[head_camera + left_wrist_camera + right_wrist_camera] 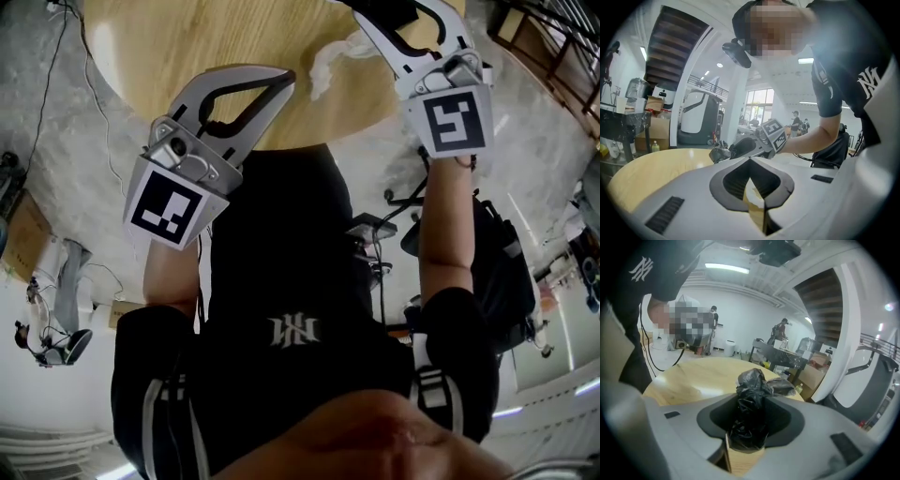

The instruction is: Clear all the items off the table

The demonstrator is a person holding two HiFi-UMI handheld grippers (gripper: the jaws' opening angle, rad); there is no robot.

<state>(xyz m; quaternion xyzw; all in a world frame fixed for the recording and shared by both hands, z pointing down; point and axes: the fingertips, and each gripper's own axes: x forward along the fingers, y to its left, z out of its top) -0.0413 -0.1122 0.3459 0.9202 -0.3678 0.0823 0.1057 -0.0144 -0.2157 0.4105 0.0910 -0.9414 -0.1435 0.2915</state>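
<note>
A round wooden table (187,47) fills the top of the head view. A crumpled white wrapper (328,58) lies on it near the front edge. My right gripper (380,11) reaches over the table's right side. In the right gripper view it (751,401) is shut on a crumpled black plastic bag (752,380), which bulges out above the jaws. My left gripper (284,81) hovers at the table's near edge, shut and empty. Its own view shows the jaws (751,160) closed together, with the right gripper and the black bag (719,152) beyond them.
Marbled floor with cables (56,84) surrounds the table. A black chair (497,272) stands behind the person at the right. Cardboard boxes (815,371) and a cluttered bench (780,357) lie beyond the table's far side, and people stand in the background.
</note>
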